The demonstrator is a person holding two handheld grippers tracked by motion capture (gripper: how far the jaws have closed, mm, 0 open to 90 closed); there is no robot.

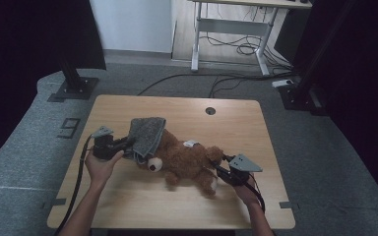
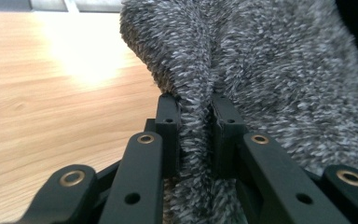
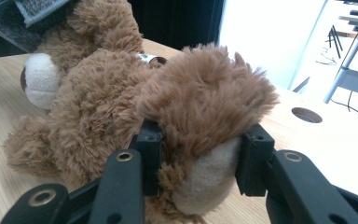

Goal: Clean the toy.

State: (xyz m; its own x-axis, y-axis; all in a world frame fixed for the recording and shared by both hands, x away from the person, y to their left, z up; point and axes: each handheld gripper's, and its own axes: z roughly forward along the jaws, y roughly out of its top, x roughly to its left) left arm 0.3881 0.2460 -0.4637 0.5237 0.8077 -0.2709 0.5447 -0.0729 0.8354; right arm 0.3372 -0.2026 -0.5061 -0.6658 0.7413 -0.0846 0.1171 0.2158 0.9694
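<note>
A brown teddy bear (image 1: 187, 160) lies on its side across the wooden table (image 1: 128, 204), its white muzzle toward the front left. A grey fuzzy cloth (image 1: 146, 135) is draped over the bear's head. My left gripper (image 1: 128, 144) is at the cloth's left edge and is shut on a pinched fold of it; the grey pile (image 2: 242, 70) bulges up between the black jaws. My right gripper (image 1: 220, 169) is shut on the bear's foot (image 3: 205, 140), whose pale sole faces the camera. The bear's body (image 3: 93, 98) and muzzle lie beyond the foot.
A round cable hole (image 1: 210, 110) sits near the table's far edge. Beyond the table stand a black stand base (image 1: 74, 88) at the left, floor cables (image 1: 226, 78) and a desk frame (image 1: 231, 29). Bare wood lies in front of the bear.
</note>
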